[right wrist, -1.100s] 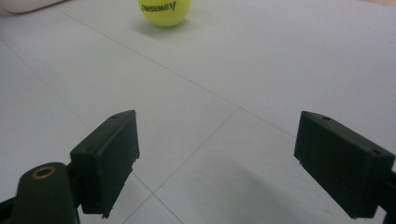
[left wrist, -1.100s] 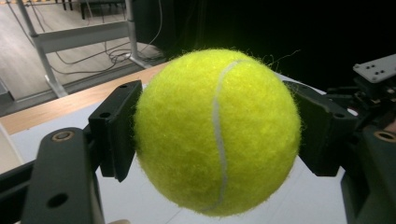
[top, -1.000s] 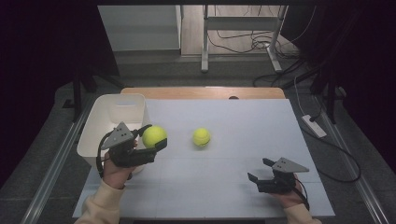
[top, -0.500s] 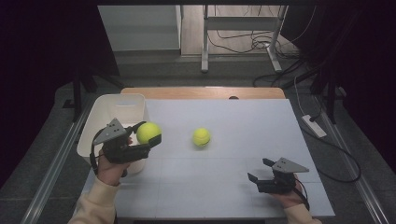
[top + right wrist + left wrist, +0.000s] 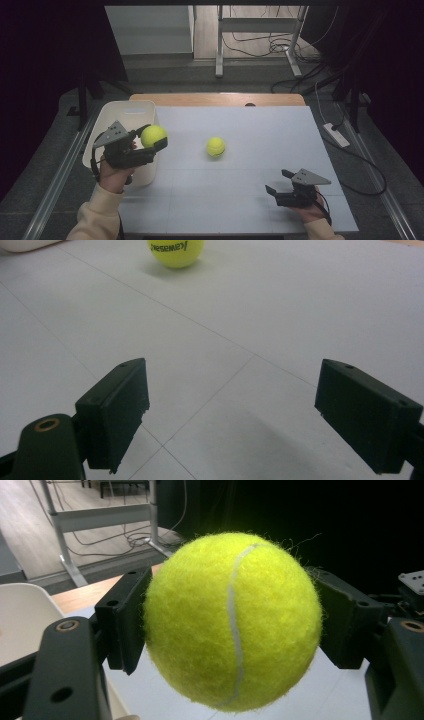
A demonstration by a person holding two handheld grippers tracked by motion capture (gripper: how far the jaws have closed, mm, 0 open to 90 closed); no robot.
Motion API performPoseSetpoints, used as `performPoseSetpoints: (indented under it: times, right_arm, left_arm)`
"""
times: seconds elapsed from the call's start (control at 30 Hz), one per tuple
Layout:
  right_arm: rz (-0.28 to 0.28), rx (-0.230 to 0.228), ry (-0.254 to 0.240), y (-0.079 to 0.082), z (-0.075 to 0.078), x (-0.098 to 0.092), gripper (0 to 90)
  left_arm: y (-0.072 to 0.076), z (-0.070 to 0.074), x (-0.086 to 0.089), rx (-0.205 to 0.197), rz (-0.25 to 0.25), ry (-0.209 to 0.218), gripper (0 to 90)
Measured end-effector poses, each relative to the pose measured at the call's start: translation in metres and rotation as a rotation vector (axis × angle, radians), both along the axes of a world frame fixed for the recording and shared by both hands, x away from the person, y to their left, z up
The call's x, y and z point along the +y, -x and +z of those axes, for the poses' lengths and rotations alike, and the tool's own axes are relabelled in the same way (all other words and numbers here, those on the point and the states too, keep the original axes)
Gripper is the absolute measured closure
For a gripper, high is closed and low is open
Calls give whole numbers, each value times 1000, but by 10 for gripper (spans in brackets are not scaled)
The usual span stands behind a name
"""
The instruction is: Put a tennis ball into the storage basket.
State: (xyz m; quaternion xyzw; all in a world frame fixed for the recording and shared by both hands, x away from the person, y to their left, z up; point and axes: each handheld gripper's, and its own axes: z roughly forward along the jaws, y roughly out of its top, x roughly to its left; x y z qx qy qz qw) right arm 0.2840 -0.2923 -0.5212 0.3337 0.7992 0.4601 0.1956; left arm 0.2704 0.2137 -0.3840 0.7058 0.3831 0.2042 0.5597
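Two yellow-green tennis balls. Held ball (image 5: 152, 135), white seam upright, clamped between the left gripper (image 5: 156, 140) jaws above the white bin's (image 5: 125, 111) right rim. Second ball (image 5: 215, 147) rests on the table, right of the bin.

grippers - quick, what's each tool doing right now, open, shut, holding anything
Left tool: shut on a tennis ball, held beside the white bin.
Right tool: open, holding nothing, low over the table.

Left gripper (image 5: 150, 141) raised, fingers clamped; right gripper (image 5: 279, 185) low, fingers wide apart.
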Motion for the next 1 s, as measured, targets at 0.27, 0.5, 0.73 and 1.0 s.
performPoseSetpoints:
  times: [0.27, 0.5, 0.73, 1.0]
  right_arm:
    - [-6, -5, -1, 0, 1, 0, 141]
    - [-11, -11, -16, 0, 2, -2, 141]
    - [-13, -12, -17, 0, 2, -2, 141]
    - [-12, -11, -14, 0, 2, -3, 141]
  left_arm:
    - [-2, 7, 10, -5, 32, -10, 261]
    - [-6, 9, 16, 2, 42, -16, 261]
    - [-13, 14, 21, 7, 60, -25, 261]
    - [-22, 11, 28, 26, 87, -26, 261]
